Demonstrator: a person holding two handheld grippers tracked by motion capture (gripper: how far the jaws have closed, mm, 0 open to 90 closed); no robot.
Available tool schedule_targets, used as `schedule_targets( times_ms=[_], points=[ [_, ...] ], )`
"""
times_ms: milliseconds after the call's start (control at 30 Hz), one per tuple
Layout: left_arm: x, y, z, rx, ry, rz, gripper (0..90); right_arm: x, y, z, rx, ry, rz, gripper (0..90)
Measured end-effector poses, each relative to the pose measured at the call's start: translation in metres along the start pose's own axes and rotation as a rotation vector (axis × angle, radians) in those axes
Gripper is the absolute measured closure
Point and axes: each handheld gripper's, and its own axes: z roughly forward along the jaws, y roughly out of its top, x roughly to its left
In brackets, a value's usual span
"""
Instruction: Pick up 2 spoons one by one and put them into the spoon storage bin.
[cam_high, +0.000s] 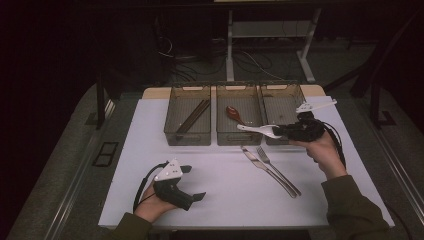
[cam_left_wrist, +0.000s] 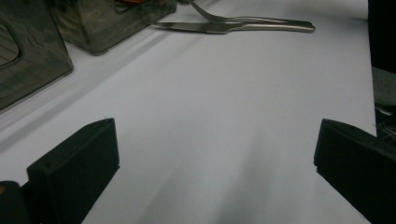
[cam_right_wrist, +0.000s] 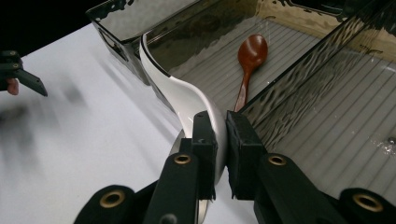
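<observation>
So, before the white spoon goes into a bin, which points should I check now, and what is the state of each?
1. Right gripper shut on white spoon: ok.
2. Spoon lifted off the table: ok.
3. Middle bin has room beside the brown spoon: ok.
4. Left gripper open, away from the bins: ok.
5. Knife and fork out of the path: ok.
6. Grip firm enough: cannot tell.
</observation>
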Motion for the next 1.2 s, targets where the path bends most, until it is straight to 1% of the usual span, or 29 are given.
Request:
schedule_targets(
  times_ms=[100, 200, 300, 500, 633, 867, 1100, 1200],
  points=[
    [0.0, 0.0, 0.0, -0.001, -0.001, 0.0, 0.0, 0.0, 0.003, 0.004, -0.001, 0.0, 0.002, 81.8],
    [0.0, 0.0, 0.0, -0.004, 0.0, -0.004, 0.0, 0.0, 0.008, 0.01, 0.002, -0.008, -0.008, 81.8],
    [0.0, 0.0, 0.0, -0.008, -0.001, -0.005, 0.0, 0.0, 0.013, 0.016, 0.003, -0.006, -0.005, 81.8],
    [-0.001, 0.0, 0.0, -0.004, -0.003, 0.0, 0.0, 0.0, 0.024, 0.026, 0.025, -0.02, -0.009, 81.8],
    [-0.001, 0.0, 0.0, -0.004, -0.004, 0.0, 0.0, -0.001, 0.032, 0.032, 0.035, -0.028, -0.021, 81.7],
    [-0.001, 0.001, 0.0, -0.004, -0.006, 0.001, 0.0, 0.002, 0.041, 0.049, 0.075, -0.04, -0.041, 81.7],
    [-0.002, 0.001, 0.0, -0.009, -0.008, -0.002, 0.0, 0.004, 0.043, 0.066, 0.116, -0.041, -0.052, 81.7],
    [-0.001, 0.001, 0.0, -0.005, -0.009, 0.003, 0.0, 0.005, 0.043, 0.071, 0.137, -0.046, -0.056, 81.7]
  ],
)
